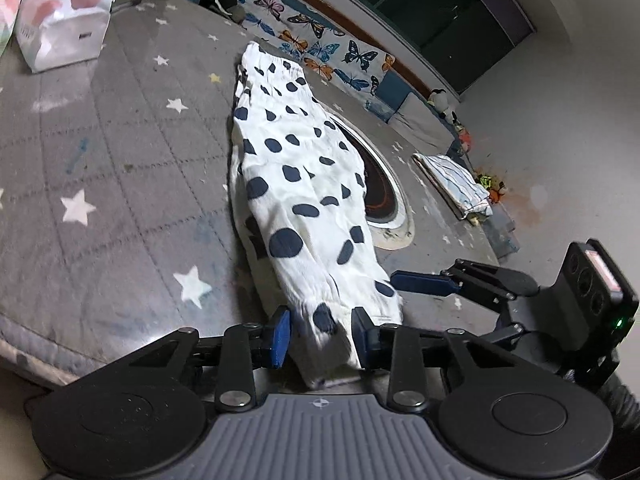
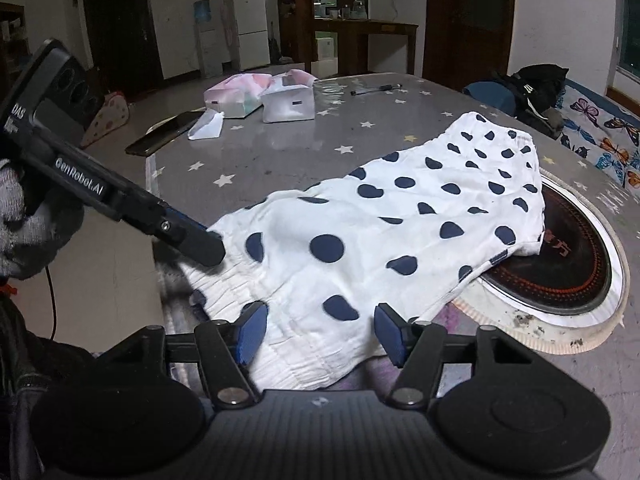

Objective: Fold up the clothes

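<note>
A white garment with navy polka dots (image 1: 304, 184) (image 2: 400, 216) lies stretched out on the grey star-print table cover (image 1: 100, 152) (image 2: 280, 148), its far part draped over a round black cooktop (image 1: 380, 192) (image 2: 560, 264). My left gripper (image 1: 322, 336) (image 2: 208, 246) is at the near gathered hem, and the bunched cloth fills the gap between its blue pads. My right gripper (image 2: 320, 334) (image 1: 420, 282) stands wide open at the same hem, a little to the right, with cloth lying between its fingers. A gloved hand (image 2: 24, 220) holds the left gripper.
Tissue packs (image 2: 260, 98) (image 1: 64, 36), a dark phone (image 2: 160, 136) and a pen (image 2: 376, 89) sit at the table's far side. A folded striped cloth (image 1: 456, 184) lies to the right. A black bag (image 2: 536, 88) rests on a butterfly-print cushion (image 1: 320, 52).
</note>
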